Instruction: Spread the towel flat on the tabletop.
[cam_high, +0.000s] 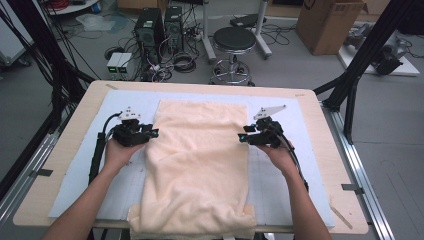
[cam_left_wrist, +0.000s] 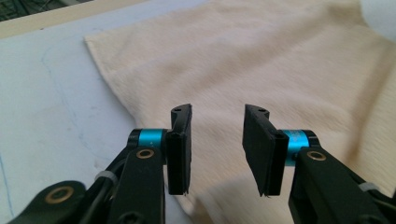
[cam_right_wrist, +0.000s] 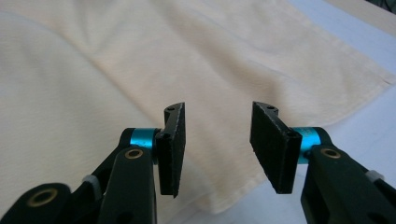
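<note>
Table (cam_high: 60, 165): towel (cam_high: 197, 160) near end cut off; claws parted.

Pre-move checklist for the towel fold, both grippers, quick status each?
1. Left gripper jaws apart, nothing between them: ok.
2. Right gripper jaws apart, nothing between them: ok.
3. Towel lies fairly flat on the white mat, low wrinkles: ok.
4. Grippers at opposite long edges, about level with each other: ok.
5. Near end of the towel hangs over the table edge: not ok.
6. Whether the towel is already doubled: cannot tell.
</note>
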